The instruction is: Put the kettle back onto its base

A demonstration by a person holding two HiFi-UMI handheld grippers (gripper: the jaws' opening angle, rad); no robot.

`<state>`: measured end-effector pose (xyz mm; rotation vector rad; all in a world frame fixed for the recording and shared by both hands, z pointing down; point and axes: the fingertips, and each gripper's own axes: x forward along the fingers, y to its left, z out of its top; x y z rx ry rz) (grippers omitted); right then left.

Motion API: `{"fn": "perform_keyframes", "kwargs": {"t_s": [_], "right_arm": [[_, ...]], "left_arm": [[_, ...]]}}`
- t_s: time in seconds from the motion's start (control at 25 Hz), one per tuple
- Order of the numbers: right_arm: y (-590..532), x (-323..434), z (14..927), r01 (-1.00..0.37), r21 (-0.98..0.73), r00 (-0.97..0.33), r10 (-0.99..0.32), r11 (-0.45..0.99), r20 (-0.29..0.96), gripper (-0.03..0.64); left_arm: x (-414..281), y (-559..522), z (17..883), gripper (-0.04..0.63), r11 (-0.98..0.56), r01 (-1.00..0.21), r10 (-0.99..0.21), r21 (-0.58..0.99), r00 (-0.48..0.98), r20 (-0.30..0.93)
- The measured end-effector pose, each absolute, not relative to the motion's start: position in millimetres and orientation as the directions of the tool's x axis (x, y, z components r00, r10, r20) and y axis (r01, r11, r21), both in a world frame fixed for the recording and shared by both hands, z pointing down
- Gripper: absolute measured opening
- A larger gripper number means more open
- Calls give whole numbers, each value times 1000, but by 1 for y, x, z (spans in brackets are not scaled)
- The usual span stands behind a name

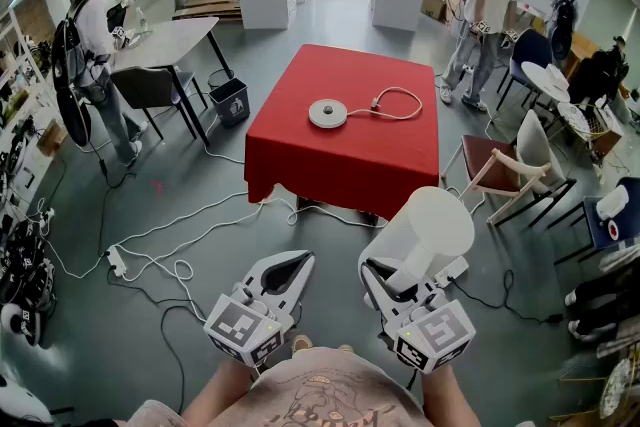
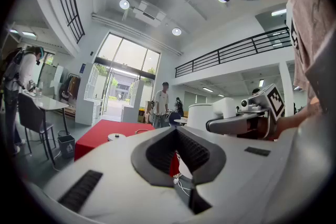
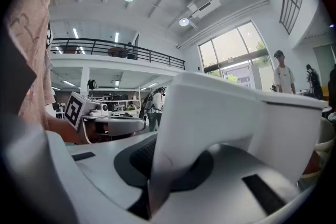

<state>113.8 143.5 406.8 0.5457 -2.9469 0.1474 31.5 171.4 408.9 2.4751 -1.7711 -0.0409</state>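
Note:
A white kettle (image 1: 430, 230) hangs in the air over the floor, short of the red table (image 1: 380, 160). My right gripper (image 1: 386, 275) is shut on its handle, and in the right gripper view the kettle (image 3: 236, 123) fills the frame with the handle (image 3: 163, 176) pinched between the pads. The round white base (image 1: 327, 113) lies on the table top with its cord (image 1: 395, 105) looping to the right. My left gripper (image 1: 297, 261) is held beside the kettle, shut and holding nothing. In the left gripper view the base (image 2: 116, 137) shows far ahead and the kettle (image 2: 202, 115) to the right.
White cables and a power strip (image 1: 117, 262) trail over the floor left of me. A wooden chair (image 1: 510, 170) stands at the table's right, a dark bin (image 1: 230, 100) at its left. Several people stand around the room's edges.

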Motion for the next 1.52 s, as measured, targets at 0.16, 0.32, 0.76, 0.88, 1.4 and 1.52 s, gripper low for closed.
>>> {"fn": "perform_keyframes", "kwargs": {"t_s": [0.16, 0.32, 0.76, 0.88, 1.4, 1.52], "right_arm": [[143, 115, 403, -347, -95, -933, -333, 933, 134, 55], [144, 116, 401, -336, -114, -938, -322, 935, 126, 57], [149, 110, 403, -354, -135, -932, -337, 925, 135, 57], [148, 107, 403, -364, -135, -928, -347, 921, 138, 57], [156, 82, 408, -404, -149, -913, -390, 902, 118, 57], [157, 74, 410, -404, -150, -913, -389, 902, 120, 57]], "left_arm": [[32, 170, 406, -3, -320, -942, -945, 101, 325, 38], [32, 169, 406, -3, -323, -941, -943, 97, 329, 45], [20, 177, 411, -3, -343, -935, -933, 90, 350, 77], [17, 175, 412, -3, -356, -930, -930, 93, 362, 65], [-9, 181, 420, -3, -407, -910, -910, 78, 411, 55], [-18, 176, 419, -3, -389, -917, -916, 88, 395, 64]]}}
